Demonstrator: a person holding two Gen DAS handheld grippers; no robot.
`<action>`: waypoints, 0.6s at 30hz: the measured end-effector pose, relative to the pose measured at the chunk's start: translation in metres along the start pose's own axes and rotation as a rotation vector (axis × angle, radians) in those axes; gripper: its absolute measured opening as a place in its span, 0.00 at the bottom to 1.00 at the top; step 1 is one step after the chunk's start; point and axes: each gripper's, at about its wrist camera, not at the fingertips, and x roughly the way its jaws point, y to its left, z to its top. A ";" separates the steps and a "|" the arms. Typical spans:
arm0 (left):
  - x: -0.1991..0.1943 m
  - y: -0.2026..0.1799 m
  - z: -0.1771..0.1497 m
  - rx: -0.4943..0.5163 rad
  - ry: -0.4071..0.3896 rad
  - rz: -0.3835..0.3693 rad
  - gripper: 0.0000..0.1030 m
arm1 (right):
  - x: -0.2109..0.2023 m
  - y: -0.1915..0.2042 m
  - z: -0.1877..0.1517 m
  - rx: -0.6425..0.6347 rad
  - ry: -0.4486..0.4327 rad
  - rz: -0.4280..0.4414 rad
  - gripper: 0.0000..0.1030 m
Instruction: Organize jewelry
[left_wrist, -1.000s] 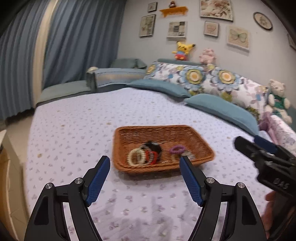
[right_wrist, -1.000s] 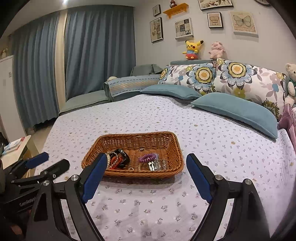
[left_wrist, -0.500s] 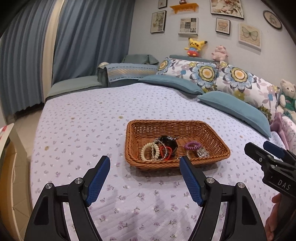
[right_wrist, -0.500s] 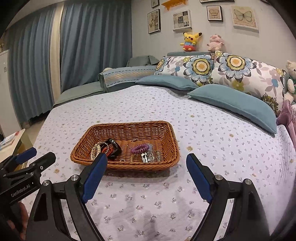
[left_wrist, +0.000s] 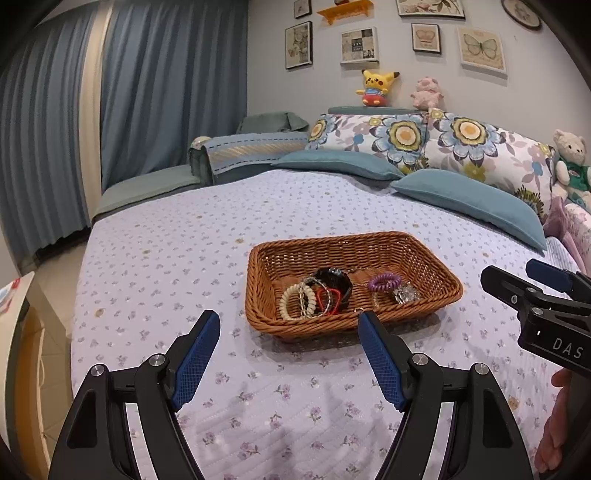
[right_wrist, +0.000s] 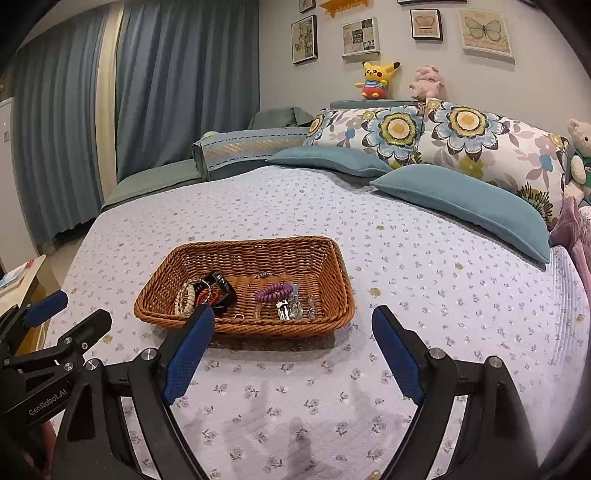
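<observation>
A brown wicker basket (left_wrist: 436, 275) (right_wrist: 338, 280) sits on the bed and holds a heap of jewelry: a cream bead bracelet (left_wrist: 295, 301) (right_wrist: 186, 297), a black band (left_wrist: 334, 278) (right_wrist: 221, 288), a red ring (left_wrist: 328, 299), a purple coil tie (left_wrist: 384, 281) (right_wrist: 272, 291) and clear sparkly pieces (left_wrist: 404, 293) (right_wrist: 295, 310). My left gripper (left_wrist: 288, 332) is open and empty, just short of the basket's near rim. My right gripper (right_wrist: 293, 330) is open and empty, near the basket's front right; it also shows at the right of the left wrist view (left_wrist: 532, 284).
The bed has a lilac flowered cover (left_wrist: 184, 258). Blue pillows (left_wrist: 469, 203) and flowered cushions (left_wrist: 406, 136) lie at the head. A teddy bear (left_wrist: 570, 162) sits at the right. Blue curtains (left_wrist: 129, 92) hang at the left. A low side table (left_wrist: 14, 299) stands beside the bed's left edge.
Both grippers have pulled back and risen a little; the basket sits farther ahead and more centred in both views. Both stay open and empty. The jewelry has not moved.
</observation>
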 end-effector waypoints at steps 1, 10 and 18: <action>0.000 0.000 0.000 0.000 0.000 0.000 0.76 | 0.000 0.000 0.000 -0.002 0.000 -0.001 0.86; 0.002 0.001 -0.001 -0.007 0.006 -0.006 0.76 | 0.003 -0.003 -0.002 -0.011 0.008 -0.002 0.86; 0.002 0.004 -0.002 -0.020 0.013 -0.014 0.76 | 0.004 -0.002 -0.002 -0.016 0.014 -0.001 0.86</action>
